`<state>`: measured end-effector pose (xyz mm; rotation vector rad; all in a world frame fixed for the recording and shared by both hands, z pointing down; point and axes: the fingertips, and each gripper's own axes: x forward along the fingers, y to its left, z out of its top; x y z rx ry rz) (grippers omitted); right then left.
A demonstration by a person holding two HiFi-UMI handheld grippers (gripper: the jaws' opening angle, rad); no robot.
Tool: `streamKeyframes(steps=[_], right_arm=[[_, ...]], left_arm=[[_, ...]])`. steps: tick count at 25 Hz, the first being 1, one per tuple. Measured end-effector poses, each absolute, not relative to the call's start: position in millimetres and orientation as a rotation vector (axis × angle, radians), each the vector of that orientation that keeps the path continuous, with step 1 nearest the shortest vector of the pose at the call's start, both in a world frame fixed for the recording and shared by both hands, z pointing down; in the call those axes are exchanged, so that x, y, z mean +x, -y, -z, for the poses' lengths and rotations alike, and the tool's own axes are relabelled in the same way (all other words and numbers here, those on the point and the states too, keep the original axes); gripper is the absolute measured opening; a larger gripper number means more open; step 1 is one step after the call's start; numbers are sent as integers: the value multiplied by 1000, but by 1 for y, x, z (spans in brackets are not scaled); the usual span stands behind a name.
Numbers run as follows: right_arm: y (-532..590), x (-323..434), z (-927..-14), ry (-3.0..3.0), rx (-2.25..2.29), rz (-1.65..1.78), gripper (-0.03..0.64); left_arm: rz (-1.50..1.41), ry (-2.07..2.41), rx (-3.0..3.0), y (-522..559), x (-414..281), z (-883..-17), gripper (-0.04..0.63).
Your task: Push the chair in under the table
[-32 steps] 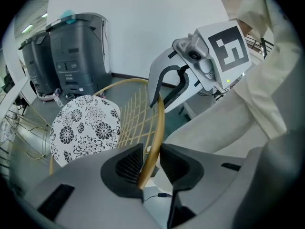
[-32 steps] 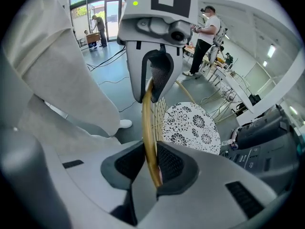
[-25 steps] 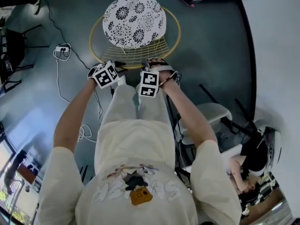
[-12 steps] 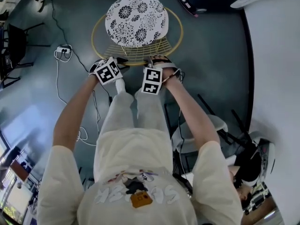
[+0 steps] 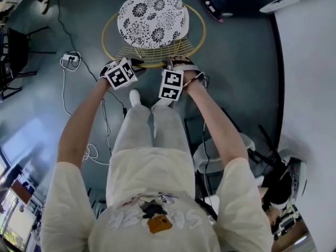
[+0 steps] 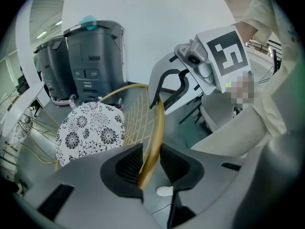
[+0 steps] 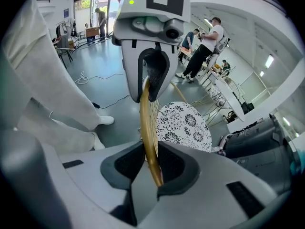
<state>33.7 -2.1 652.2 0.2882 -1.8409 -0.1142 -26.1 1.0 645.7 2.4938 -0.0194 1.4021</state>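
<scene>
A gold wire chair with a black-and-white flowered seat cushion [image 5: 152,19] stands on the grey floor in front of me. Its curved backrest rim [image 5: 153,64] faces me. My left gripper [image 5: 137,63] is shut on that rim toward its left, and the gold tube [image 6: 155,128] runs between the dark pads. My right gripper [image 5: 176,62] is shut on the same rim a little to the right, and the tube [image 7: 148,128] is pinched between its pads. Each gripper also shows in the other's view, the right gripper [image 6: 167,87] and the left gripper [image 7: 151,87]. A white tabletop [image 5: 310,62] fills the right side.
A power strip with a trailing cable [image 5: 70,58] lies on the floor at the left. A grey chair [image 5: 231,146] stands at my right, with a seated person [image 5: 278,188] beyond it. Two dark grey bins [image 6: 93,61] stand past the chair. People stand far off [image 7: 205,42].
The chair and both grippers have shifted up the picture, away from my body, and my legs have stepped after them. Both grippers stay on the rim.
</scene>
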Motion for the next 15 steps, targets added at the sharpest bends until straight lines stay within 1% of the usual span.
streamKeyframes(steps=[12,15], right_arm=[[29,43,-666,1805,306,113,81],[24,41,-669,1786,319,119,81]], left_arm=[[-1388,83,2551,27,-16,-655,110],[-1377,83,2567,20,-18,-657,110]])
